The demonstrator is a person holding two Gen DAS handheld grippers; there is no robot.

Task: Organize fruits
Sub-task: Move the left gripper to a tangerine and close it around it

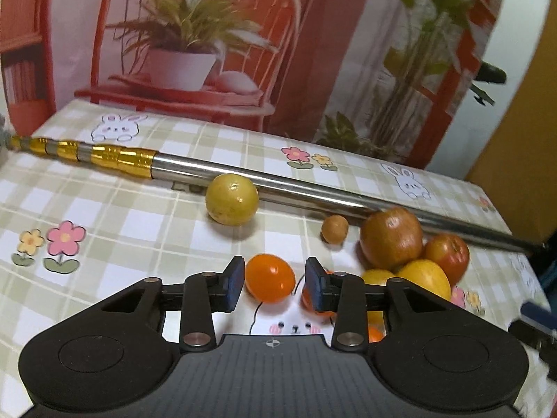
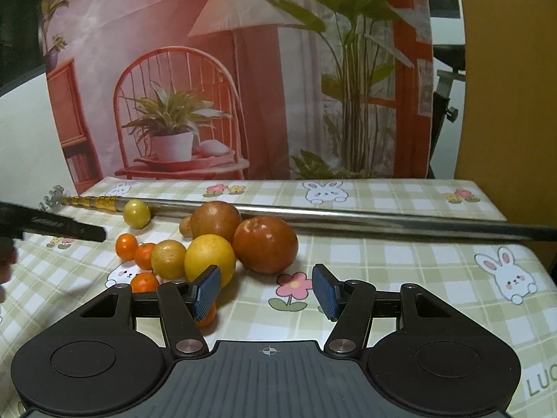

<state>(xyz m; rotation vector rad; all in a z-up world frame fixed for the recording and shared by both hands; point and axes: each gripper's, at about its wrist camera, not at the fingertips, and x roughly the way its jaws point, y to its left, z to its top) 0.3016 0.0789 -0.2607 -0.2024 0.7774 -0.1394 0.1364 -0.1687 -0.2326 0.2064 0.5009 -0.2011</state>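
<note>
Left gripper (image 1: 274, 284) released, jaws straddling a small orange (image 1: 269, 277) at lower centre of its view, pads not touching it as far as I can tell. Right gripper (image 2: 266, 291) released, nothing between the jaws, low over the desk (image 2: 400, 261); another small orange sits under its left pad. Mid-frame, the main pile: yellow citrus (image 2: 209, 259), red apple (image 2: 265, 244), brown-red apple (image 2: 215, 221), mostly touching. Farther back, a yellow round fruit (image 1: 232, 199) sits apart against the metal pole (image 1: 313, 188), and a small brown fruit (image 1: 334, 229) lies loose. Judgement: partly grouped; the strays and small oranges remain to sort.
</note>
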